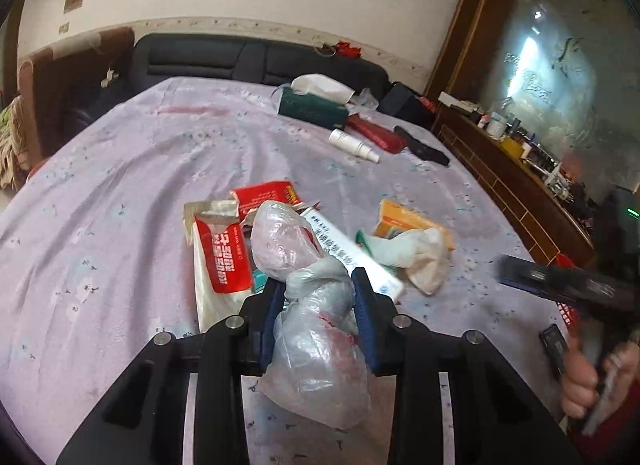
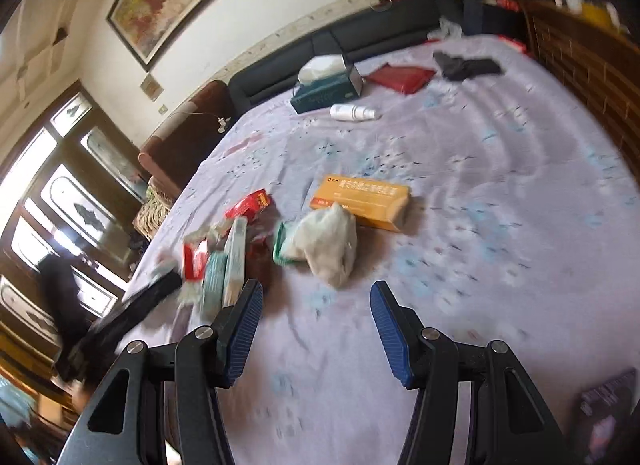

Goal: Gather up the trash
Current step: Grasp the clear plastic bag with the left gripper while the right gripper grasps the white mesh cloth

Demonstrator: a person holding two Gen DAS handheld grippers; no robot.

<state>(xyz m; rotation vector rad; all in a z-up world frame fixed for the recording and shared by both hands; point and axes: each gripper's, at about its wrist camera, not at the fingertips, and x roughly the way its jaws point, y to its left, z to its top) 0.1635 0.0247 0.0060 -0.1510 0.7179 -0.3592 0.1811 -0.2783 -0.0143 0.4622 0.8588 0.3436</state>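
My left gripper (image 1: 318,281) is shut on the knotted neck of a clear plastic bag (image 1: 316,353), which bulges out below the blue pads. Just beyond it on the purple bedsheet (image 1: 140,169) lies a heap of trash: a red-and-white packet (image 1: 224,261), a red box (image 1: 268,193), a long white box (image 1: 352,253), an orange box (image 1: 400,219) and a crumpled white wad (image 1: 416,257). My right gripper (image 2: 316,287) hovers open over bare sheet, nothing between its fingers. The white wad (image 2: 328,241) and the orange box (image 2: 360,197) lie just ahead of it.
At the far side of the bed lie a green tissue box (image 1: 312,107), a white spray bottle (image 1: 352,143), a red pouch (image 1: 376,131) and a black item (image 1: 424,147). A wooden sideboard (image 1: 500,185) runs along the right edge. A person's hand (image 1: 580,381) holds the right gripper.
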